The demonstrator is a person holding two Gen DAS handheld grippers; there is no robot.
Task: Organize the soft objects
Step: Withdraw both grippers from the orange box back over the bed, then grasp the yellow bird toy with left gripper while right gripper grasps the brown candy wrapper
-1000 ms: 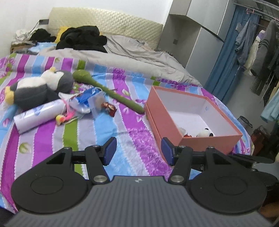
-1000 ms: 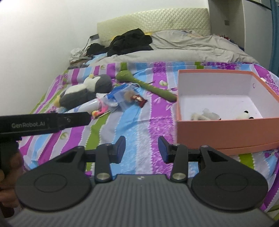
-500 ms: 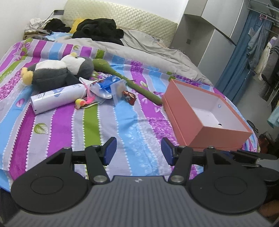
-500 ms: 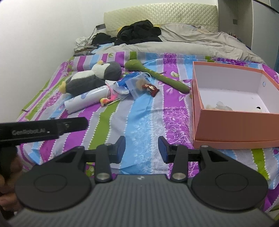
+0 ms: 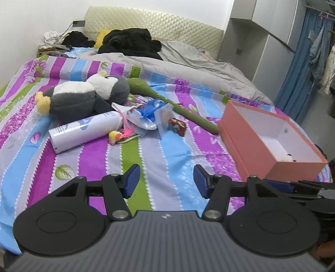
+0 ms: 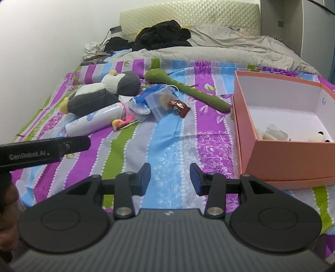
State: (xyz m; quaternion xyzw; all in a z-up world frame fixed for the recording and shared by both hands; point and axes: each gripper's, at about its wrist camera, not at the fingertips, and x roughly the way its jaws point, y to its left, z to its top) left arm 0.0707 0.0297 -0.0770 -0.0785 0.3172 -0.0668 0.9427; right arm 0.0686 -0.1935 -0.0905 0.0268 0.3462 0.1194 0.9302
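Observation:
A grey and white plush penguin (image 5: 83, 98) (image 6: 100, 94) lies on the striped bedspread at the left. Beside it are a long green plush toy (image 5: 167, 100) (image 6: 188, 90), a white tube (image 5: 85, 129) (image 6: 94, 123), plastic bags (image 5: 146, 115) (image 6: 155, 102), a red wrapper (image 5: 178, 126) (image 6: 179, 105) and a small yellow and pink toy (image 5: 119, 135) (image 6: 121, 122). An open pink box (image 5: 251, 136) (image 6: 282, 154) on the right holds small white plush items (image 6: 270, 134). My left gripper (image 5: 164, 181) and right gripper (image 6: 169, 177) both hover open and empty over the bed's near part, short of the pile.
A grey duvet (image 5: 188, 62) and black clothes (image 5: 129, 41) cover the far half of the bed by the quilted headboard (image 6: 188, 16). A grey wardrobe (image 5: 261, 41) and hanging clothes (image 5: 318, 46) stand at the right. The left tool's black arm (image 6: 41, 150) crosses the right wrist view.
Both grippers have moved forward and down toward the bed, so the toys and the box look larger and nearer. Neither gripper's opening has changed.

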